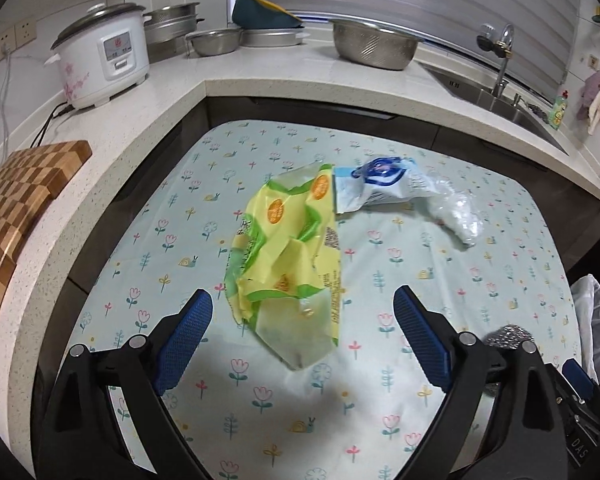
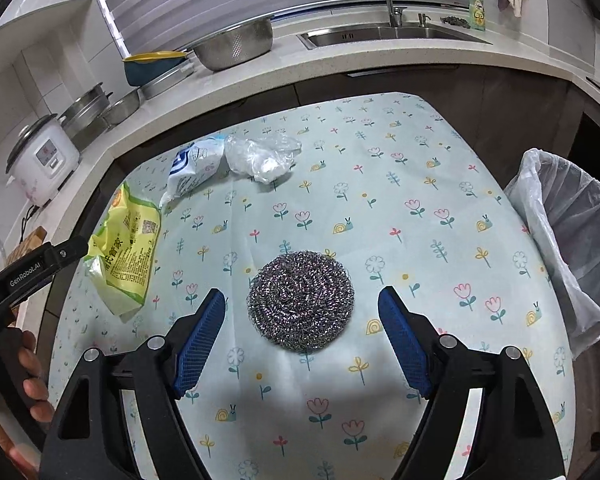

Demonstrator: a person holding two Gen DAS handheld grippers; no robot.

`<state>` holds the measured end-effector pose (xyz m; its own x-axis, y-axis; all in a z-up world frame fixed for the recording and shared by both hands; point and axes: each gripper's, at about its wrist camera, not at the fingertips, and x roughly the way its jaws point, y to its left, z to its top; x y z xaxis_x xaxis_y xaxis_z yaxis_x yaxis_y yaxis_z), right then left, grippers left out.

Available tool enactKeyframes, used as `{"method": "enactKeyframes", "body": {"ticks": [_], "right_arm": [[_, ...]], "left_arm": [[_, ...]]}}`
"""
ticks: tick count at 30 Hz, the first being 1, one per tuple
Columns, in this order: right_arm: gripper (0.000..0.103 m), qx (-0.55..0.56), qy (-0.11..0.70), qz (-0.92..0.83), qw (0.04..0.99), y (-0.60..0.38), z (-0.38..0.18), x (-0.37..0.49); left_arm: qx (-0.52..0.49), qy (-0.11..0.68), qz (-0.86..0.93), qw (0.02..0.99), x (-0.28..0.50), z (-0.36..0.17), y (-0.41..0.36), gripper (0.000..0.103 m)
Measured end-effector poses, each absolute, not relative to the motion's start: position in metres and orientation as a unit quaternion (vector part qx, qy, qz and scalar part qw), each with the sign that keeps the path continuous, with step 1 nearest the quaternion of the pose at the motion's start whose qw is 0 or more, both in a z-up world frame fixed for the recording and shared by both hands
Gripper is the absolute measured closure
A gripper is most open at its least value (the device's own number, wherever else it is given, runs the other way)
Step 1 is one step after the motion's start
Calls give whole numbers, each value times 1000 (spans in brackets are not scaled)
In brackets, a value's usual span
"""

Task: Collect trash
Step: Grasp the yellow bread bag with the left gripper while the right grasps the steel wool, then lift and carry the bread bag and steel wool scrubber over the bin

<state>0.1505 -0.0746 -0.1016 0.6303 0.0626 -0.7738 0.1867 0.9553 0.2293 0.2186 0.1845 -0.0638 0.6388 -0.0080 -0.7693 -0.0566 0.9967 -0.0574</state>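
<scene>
Both tools are spread wide and hold nothing: the left tool (image 1: 302, 340) straddles the crumpled yellow-green plastic snack wrapper (image 1: 288, 256) near the bench's (image 2: 420, 184) left edge, while the right tool (image 2: 302, 340) frames the round steel-wire scouring pad (image 2: 300, 300) toward the front middle. The limp wrapper may slide or buckle away under closing pads. The springy pad could be pinched only at its rim and drop short of the white-lined bin (image 2: 572, 216) beside the right edge.

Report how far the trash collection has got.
Done: nothing visibly. The yellow wrapper, blue-and-white packet, clear plastic bag and steel scourer all lie on the table. In hand: nothing; left gripper and right gripper are open. Left: all four into the lined bin.
</scene>
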Motion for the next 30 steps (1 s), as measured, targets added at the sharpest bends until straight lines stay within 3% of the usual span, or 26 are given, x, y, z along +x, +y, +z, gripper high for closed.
{"method": "enactKeyframes", "body": {"ticks": [22,28,30], "right_arm": [[24,127,469,-59,872,-59,-142,191],[24,130,468,-60,872,-59,-144,192],[30,129,468,-58,872,-60,-143,192]], "left_arm": [[-67,475,17,877,262,-117,210,17],[-67,483,-3,873,263,-120,202,41],[-67,483,-4,873,261,-120,200,49]]}}
